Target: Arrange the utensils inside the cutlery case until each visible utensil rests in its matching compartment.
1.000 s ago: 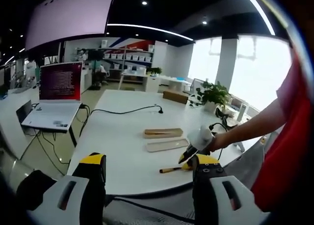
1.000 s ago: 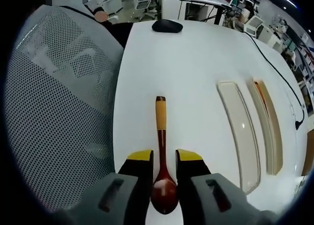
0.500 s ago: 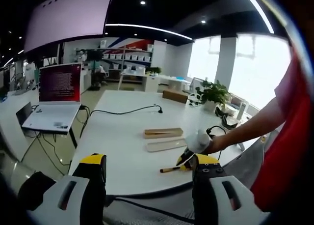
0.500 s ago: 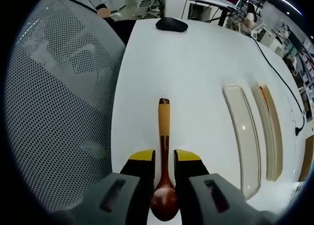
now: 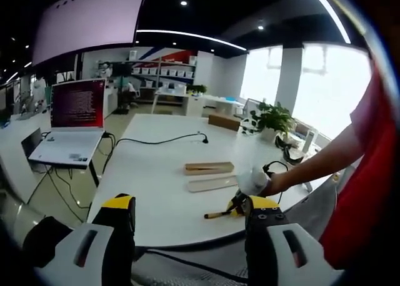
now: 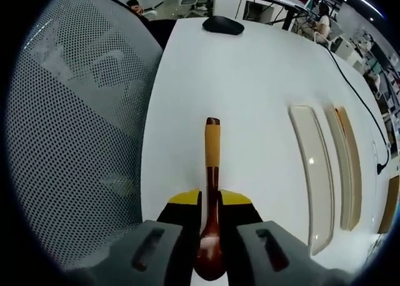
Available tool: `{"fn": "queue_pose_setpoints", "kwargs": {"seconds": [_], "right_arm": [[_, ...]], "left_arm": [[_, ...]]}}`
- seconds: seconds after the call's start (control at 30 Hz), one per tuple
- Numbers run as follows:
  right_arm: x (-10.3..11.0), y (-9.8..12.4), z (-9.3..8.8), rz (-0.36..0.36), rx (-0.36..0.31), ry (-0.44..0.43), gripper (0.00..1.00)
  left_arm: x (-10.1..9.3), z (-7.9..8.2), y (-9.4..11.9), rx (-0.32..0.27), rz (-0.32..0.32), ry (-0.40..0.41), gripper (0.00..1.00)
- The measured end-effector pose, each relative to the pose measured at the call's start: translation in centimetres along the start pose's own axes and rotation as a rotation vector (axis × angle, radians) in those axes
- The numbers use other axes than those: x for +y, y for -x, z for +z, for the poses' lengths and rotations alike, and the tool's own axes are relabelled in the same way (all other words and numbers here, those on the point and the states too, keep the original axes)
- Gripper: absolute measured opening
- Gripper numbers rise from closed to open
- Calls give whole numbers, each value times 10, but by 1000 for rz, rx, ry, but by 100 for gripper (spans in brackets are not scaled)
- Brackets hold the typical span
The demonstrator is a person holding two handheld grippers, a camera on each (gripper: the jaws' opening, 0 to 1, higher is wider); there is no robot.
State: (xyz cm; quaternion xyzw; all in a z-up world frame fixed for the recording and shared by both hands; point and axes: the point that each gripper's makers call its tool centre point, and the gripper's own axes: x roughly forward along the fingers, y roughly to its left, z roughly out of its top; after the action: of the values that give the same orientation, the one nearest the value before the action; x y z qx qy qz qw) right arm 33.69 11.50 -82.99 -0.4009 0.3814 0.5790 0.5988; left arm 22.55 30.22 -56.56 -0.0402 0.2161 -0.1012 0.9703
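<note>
1. Office space all around: a long white table (image 5: pixel 156 173) runs through the left gripper view, with shelves and bright windows behind it.
2. Over on a neighbouring desk sits a laptop (image 5: pixel 72 120), its screen glowing red, and a black cable (image 5: pixel 156 140) snakes across the table top.
3. A potted plant (image 5: pixel 272 120) stands at the far right end of the table.
4. Now the left hand-held gripper (image 5: pixel 187 214): its yellow-tipped jaws stand spread wide, nothing between them, held off the near edge of the table.
5. Past those jaws, a bare arm in a red sleeve (image 5: pixel 375 142) reaches in from the right, carrying the right hand-held gripper (image 5: pixel 240 202) down at the table surface.
6. Switch to the right gripper view, and there it is: the right hand-held gripper (image 6: pixel 210 198) is pinching the spoon (image 6: pixel 212 173), jaws pressed against the neck just above the dark red bowl.
7. The spoon's yellow handle points straight ahead, away from the jaws; whether it rests on the white top or hangs just above it, I cannot tell.
8. The case lies apart to the right of the spoon, in two pieces: a pale tray (image 6: pixel 312 173) nearer, and a wooden tray (image 6: pixel 347 167) just beyond it, side by side.
9. The spoon is outside both trays.
10. A mesh chair back (image 6: pixel 75 130) fills the left side, and a black mouse (image 6: pixel 223 25) sits at the far end of the table.
</note>
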Motion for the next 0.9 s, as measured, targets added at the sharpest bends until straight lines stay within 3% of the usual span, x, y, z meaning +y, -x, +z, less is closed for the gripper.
{"fn": "queue_pose_setpoints", "kwargs": {"seconds": [0.1,0.6,0.9], "right_arm": [[1,0,0,3,5,10,2],[-1,2,-2,4,4,14,1],[-5,11,-4,0,11,-33,1]], "left_arm": [[-1,-1,0,1,1,4,73],[-3,-3,0,3,5,9,73],[-4,-3,0,3,5,12,73]]}}
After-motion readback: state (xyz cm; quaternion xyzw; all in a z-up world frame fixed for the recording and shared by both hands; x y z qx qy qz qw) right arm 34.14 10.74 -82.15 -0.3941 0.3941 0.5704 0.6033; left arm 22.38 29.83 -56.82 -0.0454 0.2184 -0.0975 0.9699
